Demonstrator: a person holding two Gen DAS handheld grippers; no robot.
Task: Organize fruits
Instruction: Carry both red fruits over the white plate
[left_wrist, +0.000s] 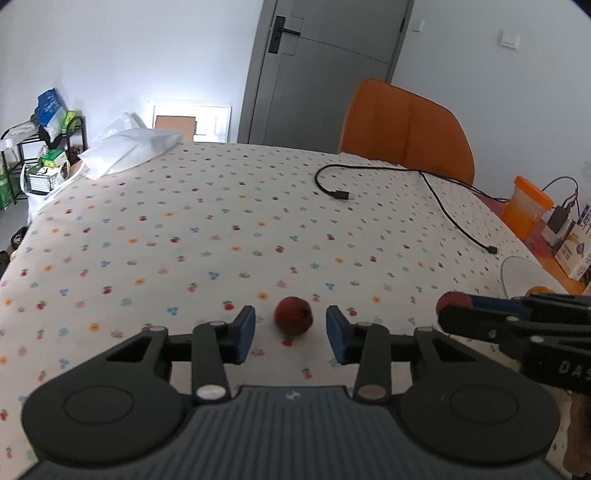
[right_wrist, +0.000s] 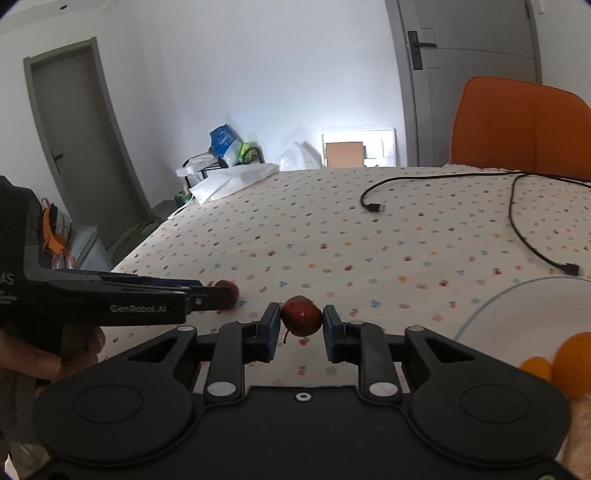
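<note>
i have two small red fruits in play. the left gripper (left_wrist: 290, 328) stands spread wide, its pads either side of one red fruit (left_wrist: 293, 315) that sits on the tablecloth (left_wrist: 221, 229); nothing touches it, so i judge that pick not yet begun. the right gripper (right_wrist: 298, 328) has its pads close about a second fruit (right_wrist: 301, 315), stem hanging below. the left pad looks in contact; at the right pad a thin gap may remain, so i cannot tell whether it is gripped or merely bracketed. whether that fruit is lifted or resting on the cloth is also unclear.

a clear bowl (right_wrist: 480, 314) lies at the right edge, near the right gripper, with orange fruit (right_wrist: 572, 362) in or beside it. i take the bowl as the destination, and judge the task partly done: some fruit gathered there, two red ones outstanding.

hidden or doubtful: the bowl is cut off in both views, so its contents cannot be counted. the orange pieces are blurred and cropped. a black cable (left_wrist: 436, 192) crosses the far cloth, well apart from the work.
</note>
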